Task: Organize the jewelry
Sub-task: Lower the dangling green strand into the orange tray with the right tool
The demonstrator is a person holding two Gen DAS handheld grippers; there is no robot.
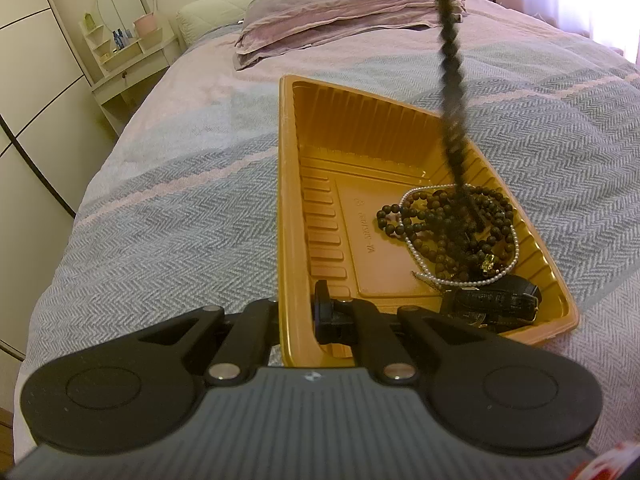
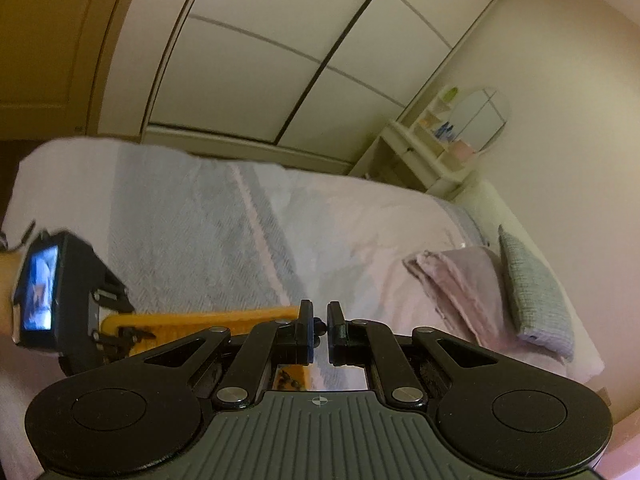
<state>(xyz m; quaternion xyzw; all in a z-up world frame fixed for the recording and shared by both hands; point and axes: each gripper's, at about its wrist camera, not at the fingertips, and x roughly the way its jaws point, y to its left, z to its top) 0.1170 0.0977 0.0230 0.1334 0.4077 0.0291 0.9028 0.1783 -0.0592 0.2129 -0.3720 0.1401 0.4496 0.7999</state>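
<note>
A gold tray [image 1: 288, 200] was held at its near rim by the left tool [image 1: 298, 316], clamped shut on the edge, on a striped bed [image 1: 160, 208]. Dark beads [image 1: 452, 224], a pearl strand [image 1: 420, 256] and a black strap [image 1: 492, 300] were heaped in the tray's right end. A dark bead string [image 1: 450, 80] hung from above into the heap, pinched in the nearly closed right tool [image 2: 320, 328].

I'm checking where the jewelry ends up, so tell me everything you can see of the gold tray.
The gold tray is a shallow rectangular dish of thin, shiny moulded plastic with ribbed walls and embossed lettering on its floor. It lies flat on the striped bedspread. Dark bead strands, a pearl string and a black strap sit at one end. The left gripper clamps its near rim.
</note>
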